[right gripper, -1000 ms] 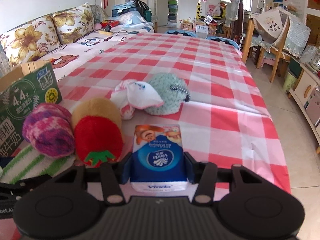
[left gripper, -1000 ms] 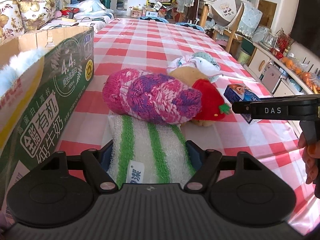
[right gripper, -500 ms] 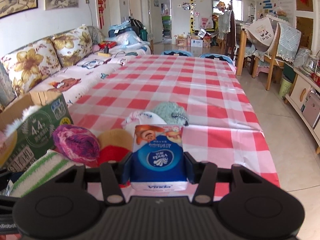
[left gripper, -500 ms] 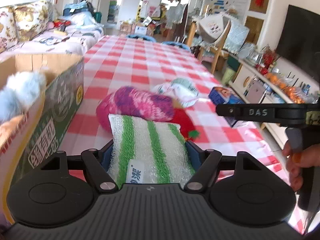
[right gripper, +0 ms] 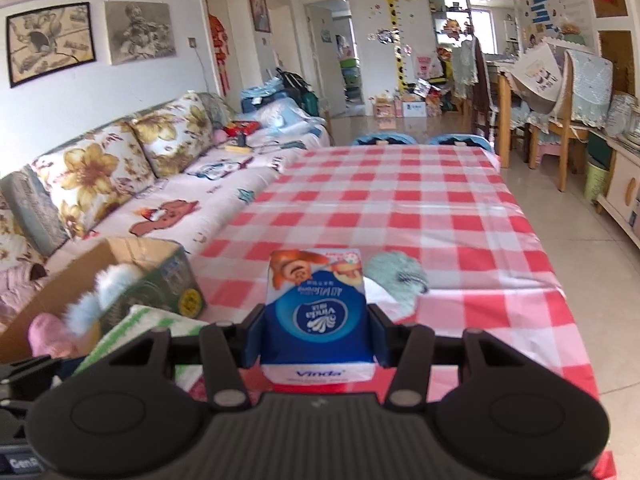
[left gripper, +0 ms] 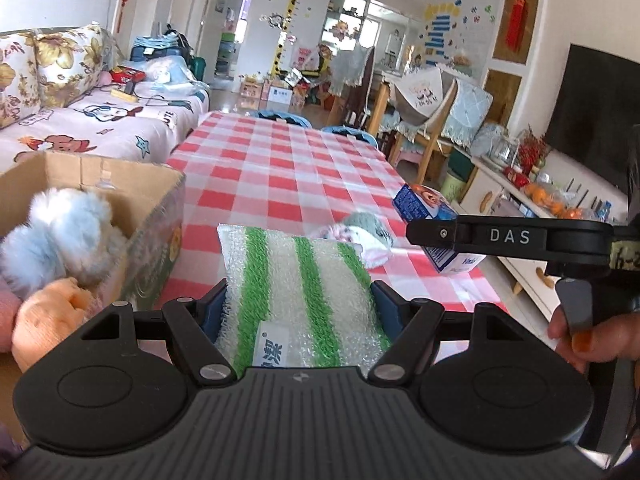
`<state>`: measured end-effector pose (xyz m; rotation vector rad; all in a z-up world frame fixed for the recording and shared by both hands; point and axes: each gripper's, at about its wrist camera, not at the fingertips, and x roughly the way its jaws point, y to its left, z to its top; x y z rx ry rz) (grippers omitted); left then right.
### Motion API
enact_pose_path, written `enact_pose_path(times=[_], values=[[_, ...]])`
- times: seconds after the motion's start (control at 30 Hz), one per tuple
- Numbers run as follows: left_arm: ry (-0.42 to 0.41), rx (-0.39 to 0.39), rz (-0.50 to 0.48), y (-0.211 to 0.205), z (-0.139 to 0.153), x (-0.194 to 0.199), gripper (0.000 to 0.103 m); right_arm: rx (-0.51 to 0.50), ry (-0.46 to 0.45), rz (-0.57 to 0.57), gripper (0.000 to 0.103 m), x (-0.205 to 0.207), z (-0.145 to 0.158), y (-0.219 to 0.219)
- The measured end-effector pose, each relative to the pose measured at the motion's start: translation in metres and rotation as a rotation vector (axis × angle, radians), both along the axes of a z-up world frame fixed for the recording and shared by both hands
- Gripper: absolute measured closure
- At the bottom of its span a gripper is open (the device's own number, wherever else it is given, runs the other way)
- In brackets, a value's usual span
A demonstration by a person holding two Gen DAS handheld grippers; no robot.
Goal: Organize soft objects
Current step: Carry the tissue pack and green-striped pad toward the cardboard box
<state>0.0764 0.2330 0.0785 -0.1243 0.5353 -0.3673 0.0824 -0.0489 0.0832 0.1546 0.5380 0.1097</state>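
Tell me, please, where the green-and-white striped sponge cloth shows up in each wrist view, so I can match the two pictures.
Left wrist view: the striped sponge cloth sits bottom centre, clamped in the left gripper.
Right wrist view: the same cloth peeks in at lower left, beside the tissue pack held by the right gripper.
Shared landmark: the cardboard box, left of the cloth in both.

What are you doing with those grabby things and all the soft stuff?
Tidying soft things. The left gripper is clamped on a green-striped sponge, held up beside the cardboard box that already has fluffy toys in it. The right gripper is holding a blue tissue pack above the checkered table.
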Motion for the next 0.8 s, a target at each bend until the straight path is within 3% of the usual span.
enact_pose_path(times=[0.27,0.8], values=[[-0.043,-0.012,0.071,0.015,0.010,0.007,0.013,0.077,-0.030,0.055,0.052,0.010,0.015,0.024],[-0.053,-0.049,0.301,0.060,0.017,0.033,0.011,0.097,-0.078,0.209,0.052,0.042,0.035,0.092]])
